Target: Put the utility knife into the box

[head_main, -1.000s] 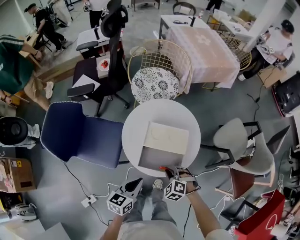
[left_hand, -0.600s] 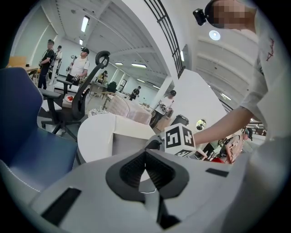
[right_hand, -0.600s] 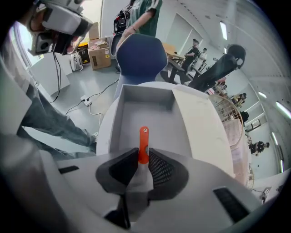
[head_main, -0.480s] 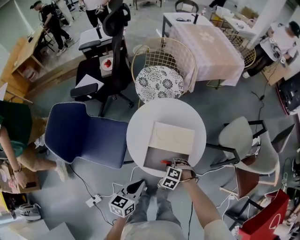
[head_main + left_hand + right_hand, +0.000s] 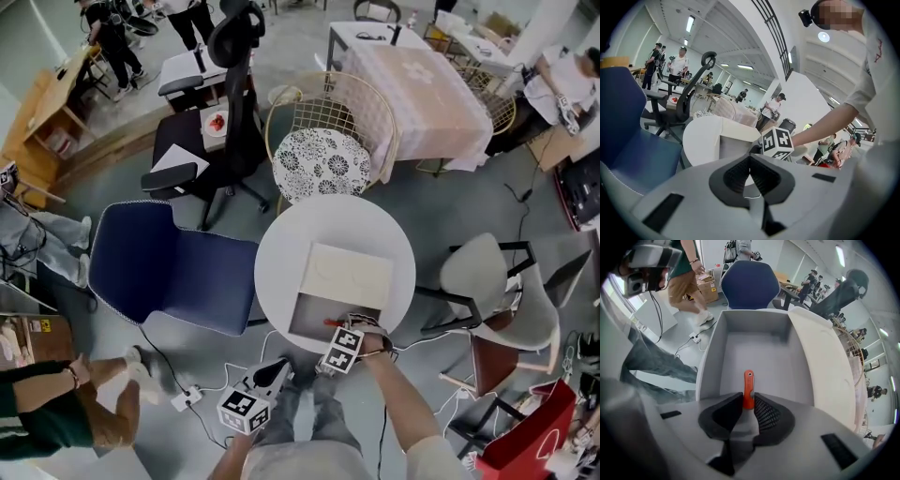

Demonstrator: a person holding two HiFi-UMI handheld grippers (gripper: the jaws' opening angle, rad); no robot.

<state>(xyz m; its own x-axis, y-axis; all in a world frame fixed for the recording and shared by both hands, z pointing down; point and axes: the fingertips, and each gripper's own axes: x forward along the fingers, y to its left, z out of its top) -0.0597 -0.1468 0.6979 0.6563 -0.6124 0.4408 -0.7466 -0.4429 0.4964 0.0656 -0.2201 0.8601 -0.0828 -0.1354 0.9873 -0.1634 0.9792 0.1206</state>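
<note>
The box (image 5: 314,319) is open on the round white table (image 5: 281,248), grey inside, with its pale lid (image 5: 345,274) folded back. My right gripper (image 5: 332,326) hangs over the box's near edge, shut on the orange utility knife (image 5: 748,386). In the right gripper view the knife sticks out from between the pads (image 5: 761,411) and points into the box's hollow (image 5: 754,352). My left gripper (image 5: 278,364) is held low, off the table's near side, jaws together with nothing in them. In the left gripper view the box (image 5: 736,140) and the right gripper's marker cube (image 5: 777,143) lie ahead.
A blue chair (image 5: 169,267) stands left of the table, a wire chair with a patterned cushion (image 5: 323,164) behind it and a grey chair (image 5: 487,281) to the right. A power strip (image 5: 178,401) lies on the floor. A person (image 5: 56,412) is at the lower left.
My right gripper has moved with the knife from the table's near edge to over the open box. The left gripper has stayed low. A person has walked down the left side.
</note>
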